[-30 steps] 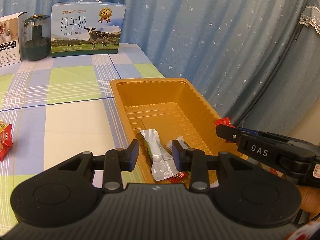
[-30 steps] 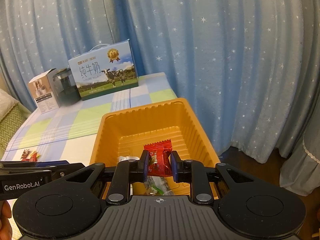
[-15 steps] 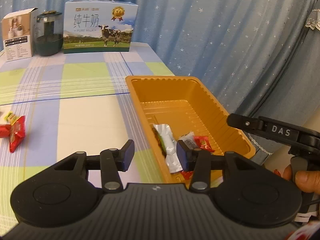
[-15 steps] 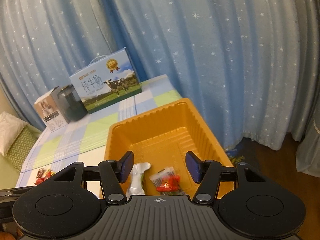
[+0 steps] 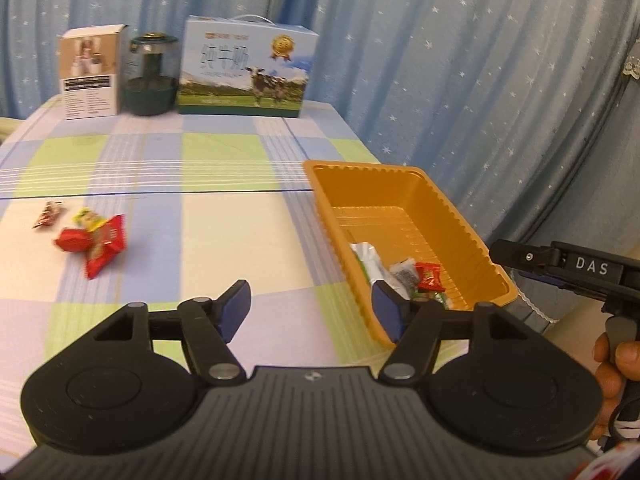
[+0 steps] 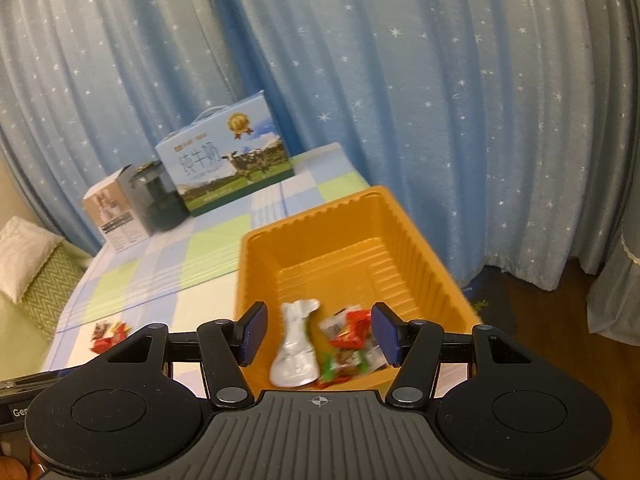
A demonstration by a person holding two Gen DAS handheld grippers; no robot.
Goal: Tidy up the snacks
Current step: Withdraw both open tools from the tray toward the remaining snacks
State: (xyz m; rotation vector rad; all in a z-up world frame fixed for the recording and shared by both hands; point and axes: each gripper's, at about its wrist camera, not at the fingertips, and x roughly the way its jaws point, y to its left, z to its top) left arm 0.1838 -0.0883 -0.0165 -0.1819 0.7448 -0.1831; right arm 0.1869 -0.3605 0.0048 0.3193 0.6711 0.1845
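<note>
An orange tray [image 5: 404, 178] sits at the table's right edge and also shows in the right wrist view [image 6: 308, 224]. It holds a silver pouch [image 6: 296, 344], a red candy [image 6: 354, 328] and other small wrapped snacks [image 5: 404, 276]. Several loose snacks lie on the table to the left: red packets [image 5: 102, 246], a yellow-green one [image 5: 90, 218] and a small red one [image 5: 48, 214]. My left gripper [image 5: 310, 308] is open and empty, above the table beside the tray's near corner. My right gripper [image 6: 318, 330] is open and empty above the tray's near end.
A milk carton box [image 5: 246, 68], a dark jar [image 5: 150, 74] and a white box [image 5: 90, 70] stand at the table's far edge. Blue starred curtains hang behind and to the right. The table edge runs just right of the tray.
My right gripper opened and dropped the red candy into the tray, then lifted back. My left gripper opened wider and swung left, bringing the loose snacks into view.
</note>
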